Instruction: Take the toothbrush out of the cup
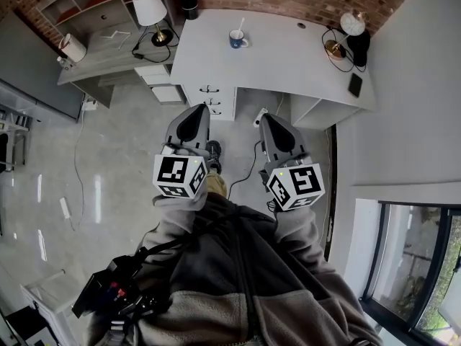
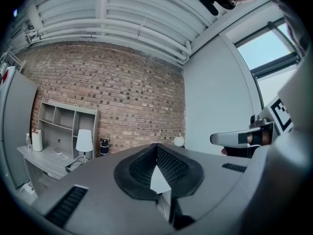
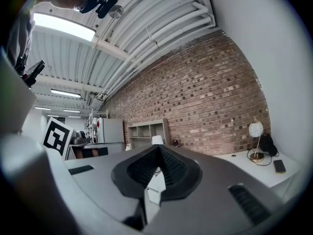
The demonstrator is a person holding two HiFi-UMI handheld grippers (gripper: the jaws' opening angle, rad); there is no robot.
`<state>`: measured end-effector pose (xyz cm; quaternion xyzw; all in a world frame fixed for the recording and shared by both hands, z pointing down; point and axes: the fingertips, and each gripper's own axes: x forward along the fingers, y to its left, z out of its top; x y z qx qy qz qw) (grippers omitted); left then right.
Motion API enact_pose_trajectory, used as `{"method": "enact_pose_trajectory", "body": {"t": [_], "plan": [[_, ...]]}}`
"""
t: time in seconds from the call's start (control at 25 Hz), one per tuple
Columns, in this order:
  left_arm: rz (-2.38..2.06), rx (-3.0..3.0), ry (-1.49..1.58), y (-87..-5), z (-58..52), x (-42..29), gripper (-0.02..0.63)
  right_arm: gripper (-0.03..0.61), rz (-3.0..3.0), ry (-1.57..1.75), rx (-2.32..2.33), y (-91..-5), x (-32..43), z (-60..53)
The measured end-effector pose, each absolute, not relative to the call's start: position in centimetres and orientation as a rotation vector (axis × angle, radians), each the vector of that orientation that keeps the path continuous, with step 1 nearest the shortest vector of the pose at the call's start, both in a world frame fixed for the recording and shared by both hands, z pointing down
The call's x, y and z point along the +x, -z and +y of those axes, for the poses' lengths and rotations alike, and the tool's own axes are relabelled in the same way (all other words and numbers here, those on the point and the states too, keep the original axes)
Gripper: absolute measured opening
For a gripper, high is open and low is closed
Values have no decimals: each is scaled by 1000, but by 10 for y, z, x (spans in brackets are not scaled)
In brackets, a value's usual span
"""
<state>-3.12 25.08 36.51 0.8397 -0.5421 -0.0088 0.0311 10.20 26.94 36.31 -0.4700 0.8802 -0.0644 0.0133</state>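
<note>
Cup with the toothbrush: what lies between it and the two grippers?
Head view: bare desk top, then the drawer unit under its edge, then grey floor.

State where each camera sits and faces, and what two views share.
Head view: on the person's head, facing steeply down at desk and cup; shows sleeves, left gripper, right gripper.
Left gripper view: on the left gripper, along its shut jaws toward the brick wall; right gripper at right.
Right gripper view: on the right gripper, along its shut jaws toward that wall; left gripper's cube at left.
Shared: both gripper views show the shelf unit.
</note>
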Motion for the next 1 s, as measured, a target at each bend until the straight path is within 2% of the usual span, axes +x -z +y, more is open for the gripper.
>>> {"method": "enact_pose_trajectory", "body": {"t": [0.56,1.0], "plan": [[-1670,2518,-3,-389,86,-86,3,0,2740,237,-1538,-380,70,104],[-1575,2492,-91,-416,-33,-99,3,0,2751,353,-1597,-402,49,-14]]}}
